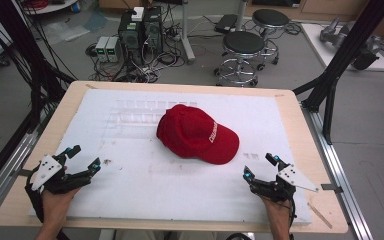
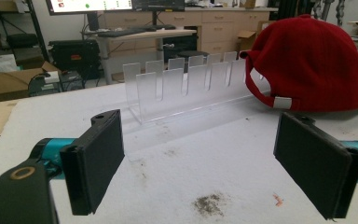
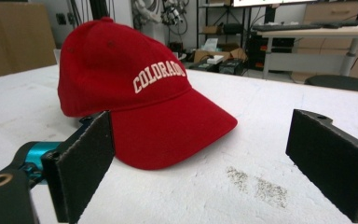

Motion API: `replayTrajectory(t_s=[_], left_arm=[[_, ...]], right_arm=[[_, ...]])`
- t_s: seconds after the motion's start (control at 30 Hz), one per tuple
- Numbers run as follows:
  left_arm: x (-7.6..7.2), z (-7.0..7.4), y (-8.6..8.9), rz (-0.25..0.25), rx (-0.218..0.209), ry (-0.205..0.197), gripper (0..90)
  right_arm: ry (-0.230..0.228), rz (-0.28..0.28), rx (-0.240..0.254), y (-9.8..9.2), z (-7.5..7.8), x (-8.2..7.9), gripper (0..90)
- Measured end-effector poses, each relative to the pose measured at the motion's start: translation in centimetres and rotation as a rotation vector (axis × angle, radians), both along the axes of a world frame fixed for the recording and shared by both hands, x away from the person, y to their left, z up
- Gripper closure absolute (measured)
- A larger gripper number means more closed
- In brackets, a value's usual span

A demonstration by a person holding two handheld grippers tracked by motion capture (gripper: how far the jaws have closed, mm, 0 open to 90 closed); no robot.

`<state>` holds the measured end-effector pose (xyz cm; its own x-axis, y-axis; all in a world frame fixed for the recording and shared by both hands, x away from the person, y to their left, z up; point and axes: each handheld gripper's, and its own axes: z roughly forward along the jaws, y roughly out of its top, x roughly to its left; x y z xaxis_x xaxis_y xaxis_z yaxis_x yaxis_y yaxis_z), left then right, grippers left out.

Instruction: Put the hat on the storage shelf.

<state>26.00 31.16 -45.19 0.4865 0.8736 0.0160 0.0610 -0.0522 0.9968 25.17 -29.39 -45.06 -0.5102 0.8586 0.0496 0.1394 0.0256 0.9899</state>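
The red cap (image 1: 197, 134) lies near the middle of the white tabletop (image 1: 145, 185), crown toward the far left and brim toward the near right, lettering across its front. It sits between the two hand-held grippers but well apart from both, farther from the person than either. The left hand-held gripper (image 1: 83, 158) rests at the near left edge, its jaws standing wide with nothing between them; in the left gripper view the cap (image 2: 317, 65) shows at the far right, back strap turned this way, beyond the gap of the jaws. The right hand-held gripper (image 1: 261, 166) rests at the near right, jaws also wide and empty — the cap (image 3: 135, 93) lies ahead and to the left in the right gripper view, its brim pointing toward the open gap, not touching either pad.

A clear slotted rack (image 2: 186, 86) stands on the tabletop just left of the cap, on its far side from the person, its upright plates in two rows; the cap's back edge is just beside its right end. Small dark stains (image 2: 209, 204) mark the white surface ahead of the left jaws, and more (image 3: 256, 185) ahead of the right. Nothing lies between either gripper and the cap.

Both hands come in from the near edge, forearms low, each gripper angled inward toward the cap — the grey plates on top facing up and outward.
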Motion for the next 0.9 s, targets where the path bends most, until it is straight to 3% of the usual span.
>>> replayTrajectory(t_s=[0.17, 0.43, 0.63, 0.73, 0.9], left_arm=[[0.0, 0.0, 0.0, 0.0, 0.0, 0.0, 16.2], [0.0, 0.0, 0.0, 0.001, 0.001, -0.001, 16.2], [0.0, 0.0, 0.0, 0.003, -0.005, -0.002, 16.2], [0.0, 0.0, 0.0, 0.004, -0.002, -0.001, 16.2], [0.0, 0.0, 0.0, 0.003, -0.003, -0.003, 16.2]], right_arm=[[0.027, 0.012, -0.001, 0.1, 0.3, 0.2, 6.9], [0.032, 0.032, -0.015, 0.2, 1.8, 0.8, 6.9], [0.041, 0.087, -0.073, 1.0, 4.2, 1.9, 6.9], [0.059, 0.146, -0.11, 2.1, 5.9, 3.1, 6.9], [0.075, 0.191, -0.159, 3.5, 7.3, 4.5, 6.9]])
